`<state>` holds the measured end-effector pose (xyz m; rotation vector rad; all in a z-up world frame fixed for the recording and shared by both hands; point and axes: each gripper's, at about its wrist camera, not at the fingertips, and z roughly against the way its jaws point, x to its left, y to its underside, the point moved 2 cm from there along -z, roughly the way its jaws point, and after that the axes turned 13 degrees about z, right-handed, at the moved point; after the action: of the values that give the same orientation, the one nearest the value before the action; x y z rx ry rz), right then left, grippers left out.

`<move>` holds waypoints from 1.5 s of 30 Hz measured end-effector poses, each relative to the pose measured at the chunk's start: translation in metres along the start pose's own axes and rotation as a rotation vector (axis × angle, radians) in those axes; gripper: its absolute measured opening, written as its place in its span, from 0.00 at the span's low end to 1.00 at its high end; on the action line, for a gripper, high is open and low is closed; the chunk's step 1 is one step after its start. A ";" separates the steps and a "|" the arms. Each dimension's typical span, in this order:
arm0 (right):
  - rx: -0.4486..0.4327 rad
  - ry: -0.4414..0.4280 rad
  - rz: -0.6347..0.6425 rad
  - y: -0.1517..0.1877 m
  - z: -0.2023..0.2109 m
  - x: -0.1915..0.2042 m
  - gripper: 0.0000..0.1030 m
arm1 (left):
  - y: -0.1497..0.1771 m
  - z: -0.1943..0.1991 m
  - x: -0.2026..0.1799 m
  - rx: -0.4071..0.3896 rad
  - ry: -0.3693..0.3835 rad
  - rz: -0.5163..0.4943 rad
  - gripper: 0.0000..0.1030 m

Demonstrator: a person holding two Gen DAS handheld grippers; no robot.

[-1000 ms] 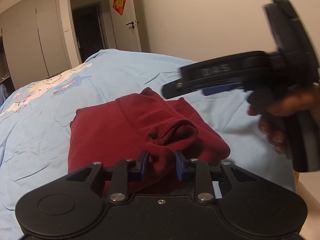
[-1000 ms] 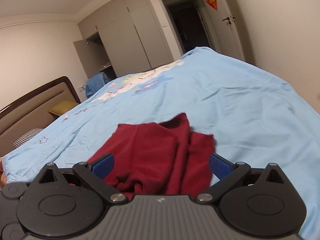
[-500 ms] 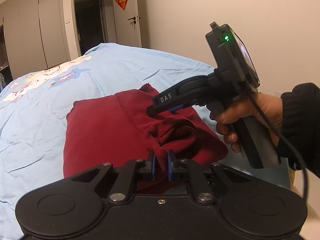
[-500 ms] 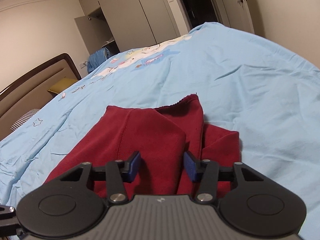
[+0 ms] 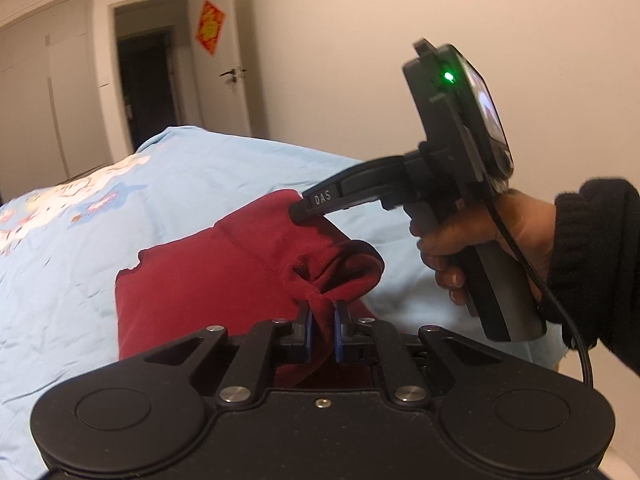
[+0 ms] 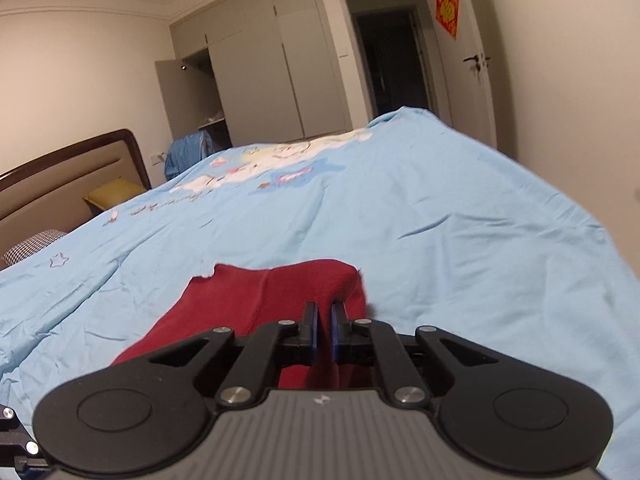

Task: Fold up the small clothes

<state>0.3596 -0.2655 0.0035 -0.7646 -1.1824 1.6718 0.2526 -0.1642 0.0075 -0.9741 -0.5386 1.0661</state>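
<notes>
My left claw (image 5: 321, 330) pinches a bunched fold of the red garment (image 5: 224, 280), which lies on the blue bedsheet (image 5: 80, 240) with its long axis running from 5 toward 11 o'clock. At 3 o'clock my right hand (image 5: 480, 240) grips its handle, fingers wrapped, nose aimed toward 9. My right claw (image 6: 324, 330) is clamped on the garment's (image 6: 280, 300) raised edge at 12 o'clock.
</notes>
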 end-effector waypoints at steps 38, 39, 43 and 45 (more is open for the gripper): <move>0.065 0.131 -0.002 0.034 0.018 0.004 0.89 | -0.016 -0.019 0.101 -0.014 -0.135 0.419 0.85; 0.060 0.126 0.006 0.033 0.021 0.008 0.90 | -0.017 -0.021 0.108 -0.012 -0.159 0.441 0.88; 0.048 0.109 0.052 0.033 0.032 0.028 0.99 | -0.016 -0.025 0.131 0.007 -0.235 0.498 0.96; 0.047 0.099 0.073 0.034 0.036 0.037 1.00 | -0.012 -0.021 0.142 0.015 -0.249 0.519 0.98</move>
<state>0.3034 -0.2484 -0.0155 -0.8599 -1.0536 1.6950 0.3340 -0.0453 -0.0032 -0.9991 -0.4882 1.6686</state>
